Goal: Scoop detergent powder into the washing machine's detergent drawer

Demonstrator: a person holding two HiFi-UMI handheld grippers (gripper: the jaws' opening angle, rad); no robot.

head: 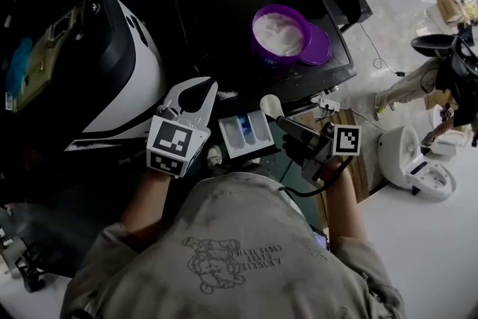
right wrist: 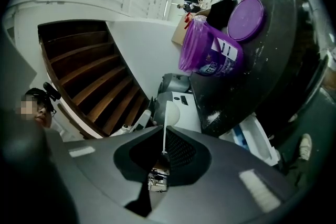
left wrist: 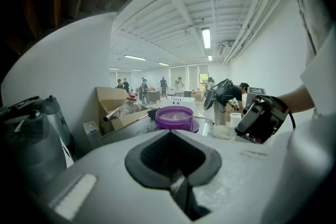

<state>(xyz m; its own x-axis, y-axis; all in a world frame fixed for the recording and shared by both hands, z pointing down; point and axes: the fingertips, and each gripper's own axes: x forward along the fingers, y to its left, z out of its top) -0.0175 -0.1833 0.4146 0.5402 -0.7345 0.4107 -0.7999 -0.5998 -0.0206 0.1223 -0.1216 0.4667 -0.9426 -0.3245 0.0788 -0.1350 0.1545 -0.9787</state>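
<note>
Scoop (head: 270, 107) held out by right gripper (head: 288, 130), seemingly beside drawer (head: 246, 135).

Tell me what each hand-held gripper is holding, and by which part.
The right hand-held gripper pinches the white scoop by the end of its thin handle; the left hand-held gripper is shut and holds nothing.

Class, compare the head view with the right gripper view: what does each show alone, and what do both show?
Head view only: the marker cube on the right gripper, and the wearer's printed shirt. Right gripper view only: the wooden stairs. Both: the white scoop clamped in the right gripper's jaws, the purple tub, its lid beside it, and the open detergent drawer.
</note>
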